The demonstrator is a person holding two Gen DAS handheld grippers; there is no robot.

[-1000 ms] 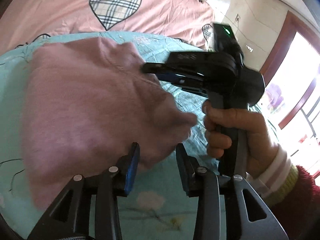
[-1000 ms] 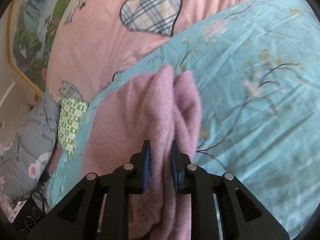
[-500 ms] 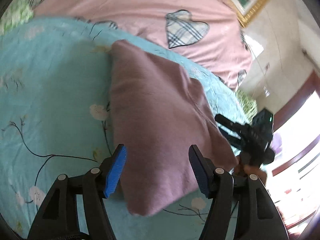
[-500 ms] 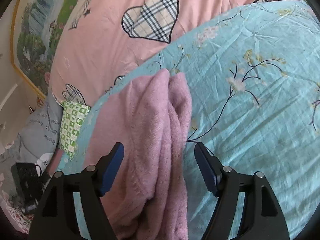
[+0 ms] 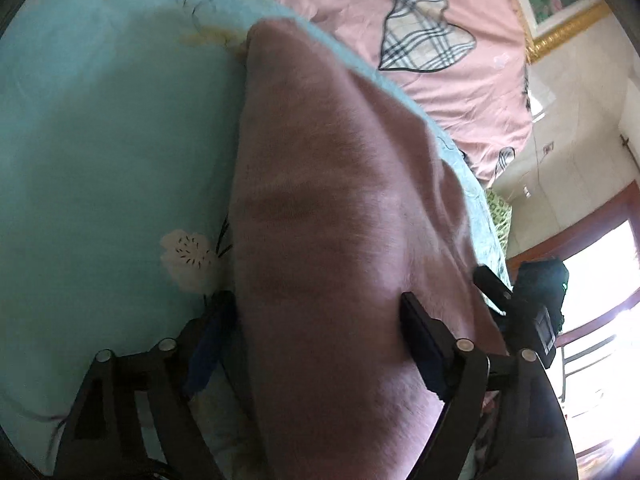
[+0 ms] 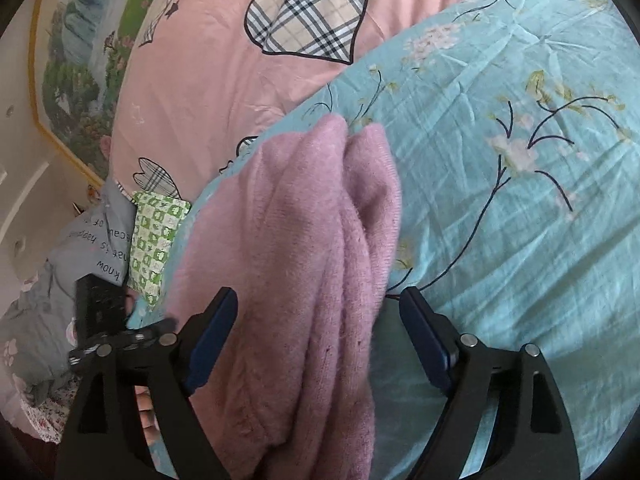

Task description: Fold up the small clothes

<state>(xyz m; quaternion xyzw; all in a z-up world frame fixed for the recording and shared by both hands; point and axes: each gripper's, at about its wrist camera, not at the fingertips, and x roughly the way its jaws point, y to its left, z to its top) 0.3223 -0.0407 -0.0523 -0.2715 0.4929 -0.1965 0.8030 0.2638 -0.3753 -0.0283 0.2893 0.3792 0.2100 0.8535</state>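
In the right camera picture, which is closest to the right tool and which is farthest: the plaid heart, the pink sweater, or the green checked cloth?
1. Pink sweater: lies between the open right tool's fingers.
2. Green checked cloth: off to the left, past the sweater's edge.
3. Plaid heart: far up on the pink sheet.
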